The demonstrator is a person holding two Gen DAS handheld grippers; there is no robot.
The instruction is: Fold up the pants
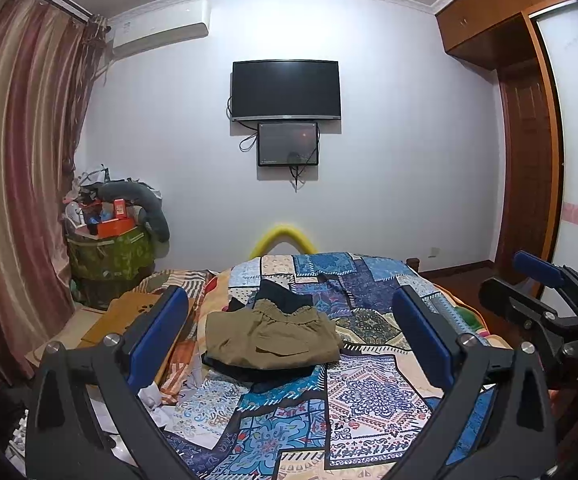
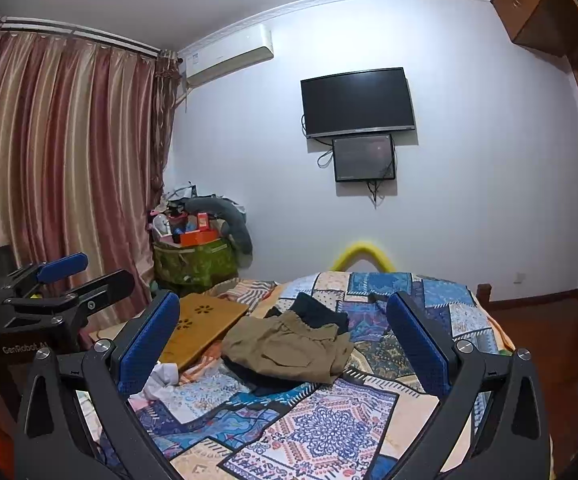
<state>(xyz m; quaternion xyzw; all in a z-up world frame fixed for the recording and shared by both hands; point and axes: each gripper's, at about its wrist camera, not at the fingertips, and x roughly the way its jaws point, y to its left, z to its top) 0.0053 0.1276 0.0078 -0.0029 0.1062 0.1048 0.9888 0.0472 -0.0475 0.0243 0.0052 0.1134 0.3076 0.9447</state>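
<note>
I see the khaki pants (image 1: 271, 336) lying folded on the bed (image 1: 369, 384), on top of a dark piece of clothing (image 1: 285, 294) that pokes out behind and under them. I cannot tell what the dark thing is, because the pants hide most of it.

My left tool (image 1: 289, 332) is up above the bed with its two blue fingers (image 1: 161, 332) spread wide apart. It holds nothing. The pants show in the gap between the fingers, but farther off, not touching them.

My right tool (image 2: 285, 340) is the same: spread wide, nothing in it, raised over the bed. From the right wrist view the pants (image 2: 289, 348) sit between its blue pads (image 2: 417, 344) too, well apart from them.

Each camera sees the other tool only at its edge, cut off by the frame, so I see just a part of it there.

To the left of the pants lies a wooden board (image 2: 201, 328) with flower-shaped holes; its near end is hidden behind a tool finger. A white crumpled cloth (image 2: 161, 378) peeks out beside it, half hidden as well.

On the far wall hang a dark TV (image 1: 285, 90) and a smaller screen (image 1: 288, 144) under it. A yellow curved thing (image 1: 283, 236) sticks up behind the bed; its lower part is hidden.
</note>
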